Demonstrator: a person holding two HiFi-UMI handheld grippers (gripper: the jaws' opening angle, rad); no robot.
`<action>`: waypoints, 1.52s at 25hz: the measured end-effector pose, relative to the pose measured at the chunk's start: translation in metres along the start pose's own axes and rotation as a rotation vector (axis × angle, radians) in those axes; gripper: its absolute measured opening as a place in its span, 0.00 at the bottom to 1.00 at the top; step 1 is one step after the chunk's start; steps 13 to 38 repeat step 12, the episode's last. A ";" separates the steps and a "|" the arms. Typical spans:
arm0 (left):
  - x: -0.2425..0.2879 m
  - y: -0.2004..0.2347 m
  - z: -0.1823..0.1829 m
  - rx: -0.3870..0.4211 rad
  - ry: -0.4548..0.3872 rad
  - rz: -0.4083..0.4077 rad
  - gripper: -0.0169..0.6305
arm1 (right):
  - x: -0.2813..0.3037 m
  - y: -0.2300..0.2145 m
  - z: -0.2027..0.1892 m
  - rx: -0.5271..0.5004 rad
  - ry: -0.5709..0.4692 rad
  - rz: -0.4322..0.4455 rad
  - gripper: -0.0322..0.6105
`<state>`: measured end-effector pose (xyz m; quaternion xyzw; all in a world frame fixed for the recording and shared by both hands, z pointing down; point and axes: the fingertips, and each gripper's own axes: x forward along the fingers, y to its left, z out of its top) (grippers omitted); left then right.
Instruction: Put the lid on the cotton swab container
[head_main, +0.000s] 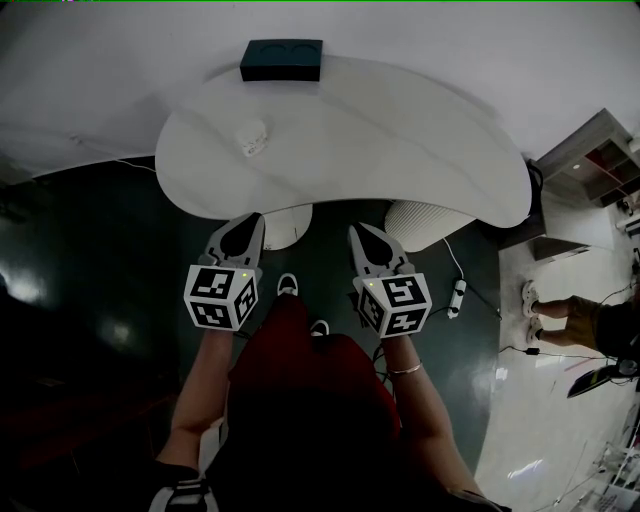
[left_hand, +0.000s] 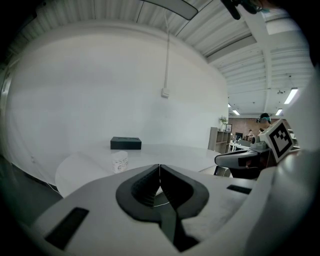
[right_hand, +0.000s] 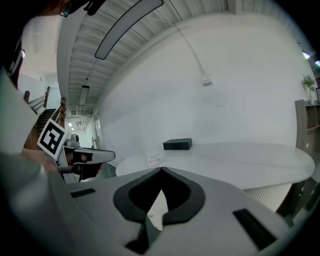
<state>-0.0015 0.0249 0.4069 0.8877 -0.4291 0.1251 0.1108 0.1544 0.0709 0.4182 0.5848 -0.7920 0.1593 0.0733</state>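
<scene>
Sitting well beyond the left gripper (head_main: 254, 220) and right gripper (head_main: 359, 232), fingers (left_hand: 144, 186) together: cotton swab container (head_main: 252, 137).

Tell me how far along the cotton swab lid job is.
Nothing looks done yet. The left tongs and right tongs are both shut and empty, held short of the table. The cotton swab container sits untouched on it; I cannot make out the lid. Reaching, grasping and fitting the lid all remain.

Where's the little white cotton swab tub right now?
In the head view, the small white cotton swab container sits on the left part of the white rounded table, in front of the dark rectangular box.
</scene>
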 end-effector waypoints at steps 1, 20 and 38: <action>-0.002 0.000 0.000 -0.001 0.000 -0.001 0.07 | -0.002 0.000 0.000 -0.001 -0.001 -0.004 0.07; -0.018 0.001 -0.007 0.013 0.001 0.001 0.07 | -0.011 0.010 -0.006 -0.009 -0.001 -0.009 0.07; -0.018 0.001 -0.007 0.013 0.001 0.001 0.07 | -0.011 0.010 -0.006 -0.009 -0.001 -0.009 0.07</action>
